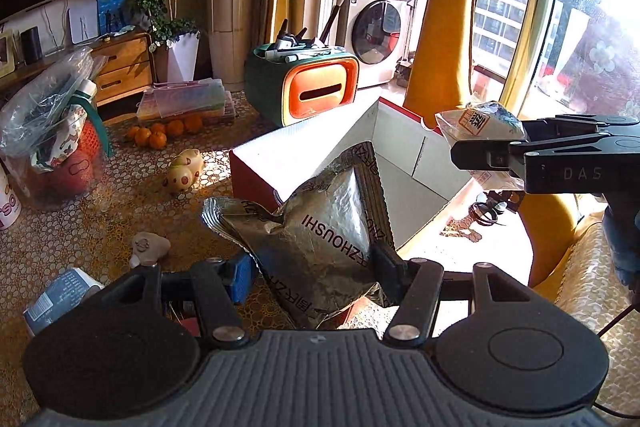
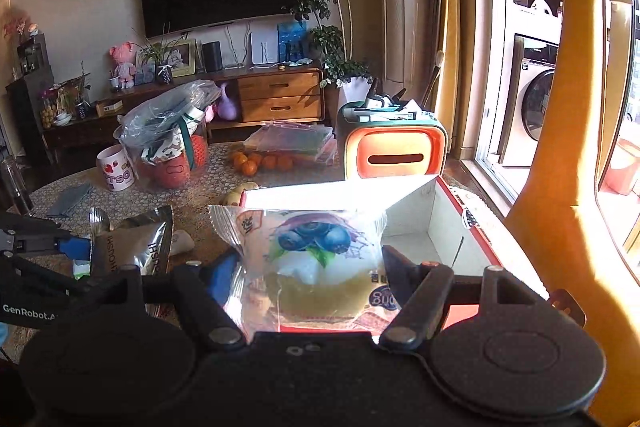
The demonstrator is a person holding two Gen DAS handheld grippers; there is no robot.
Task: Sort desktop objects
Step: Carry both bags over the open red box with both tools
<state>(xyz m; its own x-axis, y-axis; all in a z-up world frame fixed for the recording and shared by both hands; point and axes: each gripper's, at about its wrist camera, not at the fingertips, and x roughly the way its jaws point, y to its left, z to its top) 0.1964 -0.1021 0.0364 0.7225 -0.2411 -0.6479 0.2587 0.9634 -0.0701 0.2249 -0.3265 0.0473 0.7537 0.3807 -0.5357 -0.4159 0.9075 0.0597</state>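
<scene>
You are mid-carry: left tongs (image 1: 316, 269) grip the silver foil pouch (image 1: 320, 223), right tongs (image 2: 310, 267) grip the blueberry packet (image 2: 316, 255); the open box (image 2: 444, 223) at 12 o'clock comes next, so lower and release inside.

The table (image 1: 120, 187) is viewed obliquely downward from close behind each claw; the open box (image 1: 304, 151) and orange-fronted organiser (image 2: 394, 155) are shared by both views
</scene>
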